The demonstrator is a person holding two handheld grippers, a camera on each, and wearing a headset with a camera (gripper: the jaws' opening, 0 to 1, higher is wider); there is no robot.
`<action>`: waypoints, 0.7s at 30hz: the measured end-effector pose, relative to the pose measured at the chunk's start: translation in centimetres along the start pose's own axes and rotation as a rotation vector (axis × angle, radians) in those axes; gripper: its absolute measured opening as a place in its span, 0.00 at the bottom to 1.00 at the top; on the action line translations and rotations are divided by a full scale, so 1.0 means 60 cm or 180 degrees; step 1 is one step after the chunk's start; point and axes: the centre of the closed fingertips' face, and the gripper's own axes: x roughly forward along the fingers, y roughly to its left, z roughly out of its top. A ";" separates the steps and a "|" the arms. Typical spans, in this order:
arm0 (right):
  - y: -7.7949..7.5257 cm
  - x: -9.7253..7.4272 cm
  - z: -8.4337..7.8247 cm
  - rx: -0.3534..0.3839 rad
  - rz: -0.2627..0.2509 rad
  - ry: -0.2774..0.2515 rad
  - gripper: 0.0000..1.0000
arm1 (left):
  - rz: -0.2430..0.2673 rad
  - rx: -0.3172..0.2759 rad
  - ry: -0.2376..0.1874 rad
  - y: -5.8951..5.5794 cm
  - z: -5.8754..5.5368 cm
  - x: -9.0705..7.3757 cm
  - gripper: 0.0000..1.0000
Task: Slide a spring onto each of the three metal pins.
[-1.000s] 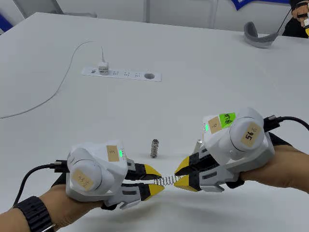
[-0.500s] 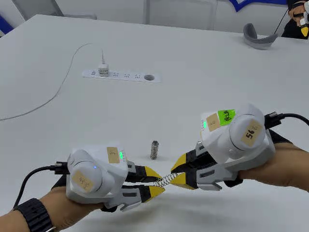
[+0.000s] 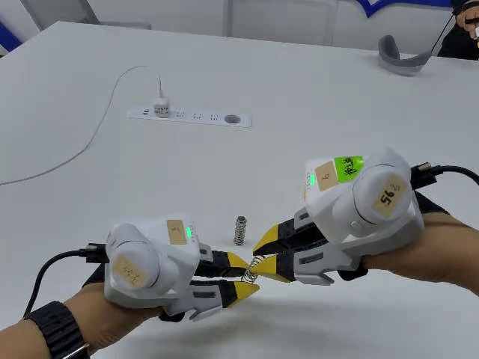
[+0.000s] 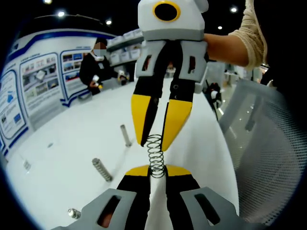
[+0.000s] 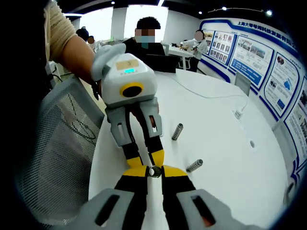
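Note:
A short coil spring point(image 3: 250, 268) spans the gap between my two grippers, just above the white table point(image 3: 314, 127). My left gripper point(image 3: 247, 277) is shut on one end of the spring point(image 4: 155, 155). My right gripper point(image 3: 257, 259) is shut on the other end, which shows as a small ring point(image 5: 153, 171) between its yellow fingertips. Behind them a pin with a spring on it point(image 3: 239, 229) stands upright. In the left gripper view a bare pin point(image 4: 125, 135) stands beyond a spring-covered pin point(image 4: 101, 169). The right gripper view shows a spring-covered pin point(image 5: 178, 131) and another spring point(image 5: 194, 166) lying on the table.
A white power strip point(image 3: 188, 115) with a plugged charger point(image 3: 160, 105) and its cable point(image 3: 93, 134) lies at the back left. A grey curved band point(image 3: 399, 57) sits at the far right. A mesh chair point(image 4: 268, 143) stands at the table's edge; people sit beyond.
The right gripper has moved left and closer to the left gripper. The stretch of spring showing between the two has become much shorter.

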 end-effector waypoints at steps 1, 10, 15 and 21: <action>0.000 0.000 0.001 -0.0002 0.0000 -0.0006 0.12 | -0.0001 -0.0003 -0.0002 0.000 0.001 0.000 0.11; 0.003 0.004 0.016 -0.0017 -0.0002 -0.0086 0.12 | -0.0016 -0.0009 -0.0034 -0.001 0.009 0.004 0.11; 0.003 0.003 0.014 -0.0004 -0.0014 -0.0091 0.13 | -0.0008 -0.0015 -0.0040 0.000 0.009 0.003 0.10; 0.002 0.001 0.012 0.0022 -0.0028 -0.0105 0.14 | -0.0013 -0.0027 -0.0030 0.000 0.007 0.004 0.10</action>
